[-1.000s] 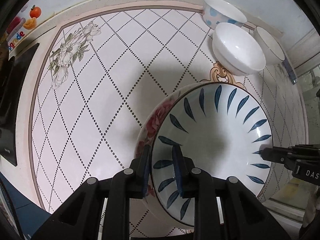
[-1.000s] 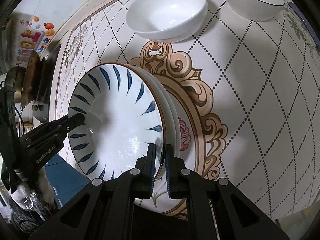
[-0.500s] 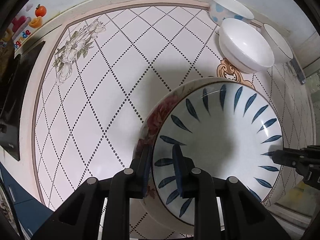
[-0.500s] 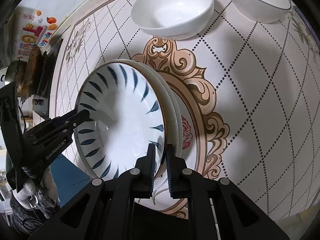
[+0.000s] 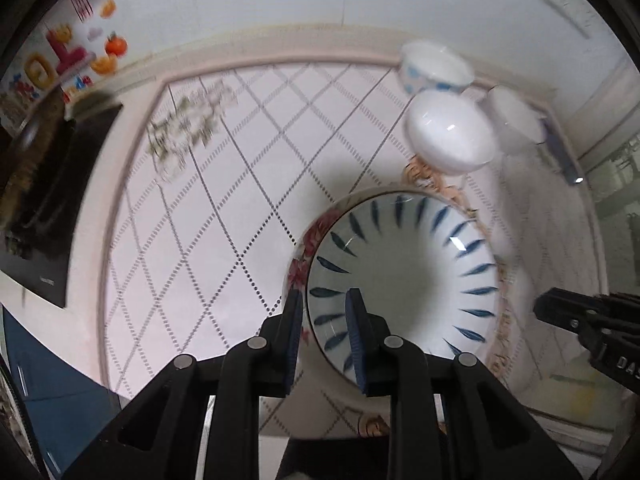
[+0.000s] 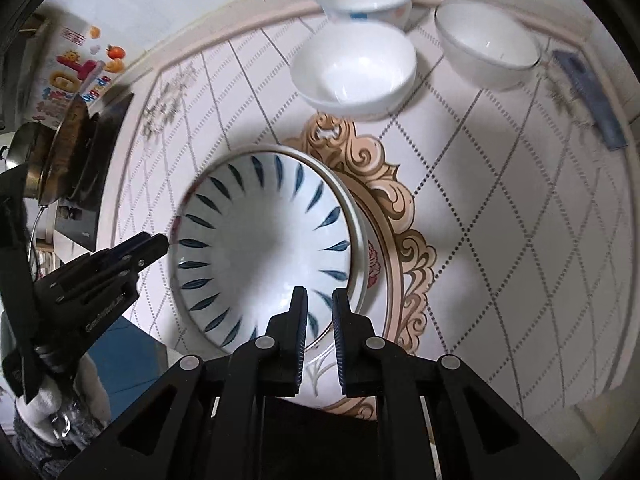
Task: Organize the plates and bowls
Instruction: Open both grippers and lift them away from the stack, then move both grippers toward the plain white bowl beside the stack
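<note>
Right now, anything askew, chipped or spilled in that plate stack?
Nothing stands out. The blue-leaf plate sits nested on the rose-pattern plate, no chips or spills visible. The white bowl and its neighbours stand upright behind. Frames are motion-blurred, so fine cracks could be missed.

Home kitchen. A counter [image 6: 500, 220] covered with a diamond-and-flower patterned sheet meets a white wall; bowls [image 6: 356, 68] and stacked plates [image 6: 264, 256] stand on it. At the left lie a black cooktop [image 5: 52, 208] bearing a pan [image 6: 60, 148], and fruit stickers [image 5: 72, 60] on the wall.
</note>
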A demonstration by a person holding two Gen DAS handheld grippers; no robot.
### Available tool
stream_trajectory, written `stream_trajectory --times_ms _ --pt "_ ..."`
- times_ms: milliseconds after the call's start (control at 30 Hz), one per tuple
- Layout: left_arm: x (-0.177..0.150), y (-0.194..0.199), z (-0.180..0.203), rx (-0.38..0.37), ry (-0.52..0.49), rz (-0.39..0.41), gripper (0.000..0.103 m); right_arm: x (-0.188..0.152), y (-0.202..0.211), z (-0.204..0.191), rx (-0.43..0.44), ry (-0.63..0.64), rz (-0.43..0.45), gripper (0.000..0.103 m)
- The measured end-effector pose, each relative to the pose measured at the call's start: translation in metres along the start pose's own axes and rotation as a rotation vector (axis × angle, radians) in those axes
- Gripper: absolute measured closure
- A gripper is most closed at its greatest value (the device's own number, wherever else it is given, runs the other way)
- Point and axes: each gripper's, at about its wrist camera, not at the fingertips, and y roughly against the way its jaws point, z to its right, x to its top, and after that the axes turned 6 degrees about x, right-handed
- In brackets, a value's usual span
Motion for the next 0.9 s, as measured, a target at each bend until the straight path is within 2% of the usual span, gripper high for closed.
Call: stream_trajectory --times_ms 67,133,167,233,300,433,600,900 --pt "-0.005 0.022 -0.003 -0.017 -0.008 0.025 0.078 -0.01 0.02 -0.011 -0.015 0.009 0.032 0.076" --pt "-0.011 0.044 -0.007 -0.029 -0.014 0.045 0.073 -0.019 0.037 -0.02 -0.019 0.015 0.06 0.058" --pt "-0.015 0.054 -0.008 -0.034 -0.016 0.056 0.069 -0.024 0.044 -0.023 -0.02 0.016 0.072 0.055" --pt "-0.022 0.074 -0.012 -0.039 -0.022 0.082 0.046 -0.038 0.061 -0.034 -0.037 0.02 0.097 0.046" --pt "-0.028 0.091 -0.015 -0.038 -0.022 0.098 0.03 -0.048 0.076 -0.041 -0.042 0.024 0.121 0.045" --pt "-0.039 0.115 -0.024 -0.042 -0.018 0.12 0.028 -0.072 0.106 -0.057 -0.054 0.034 0.174 0.032" --pt "-0.053 0.138 -0.032 -0.061 -0.009 0.144 0.016 -0.096 0.133 -0.074 -0.073 0.035 0.223 0.03" --pt "-0.07 0.163 -0.037 -0.091 -0.007 0.185 0.015 -0.132 0.165 -0.097 -0.075 0.031 0.266 0.027"
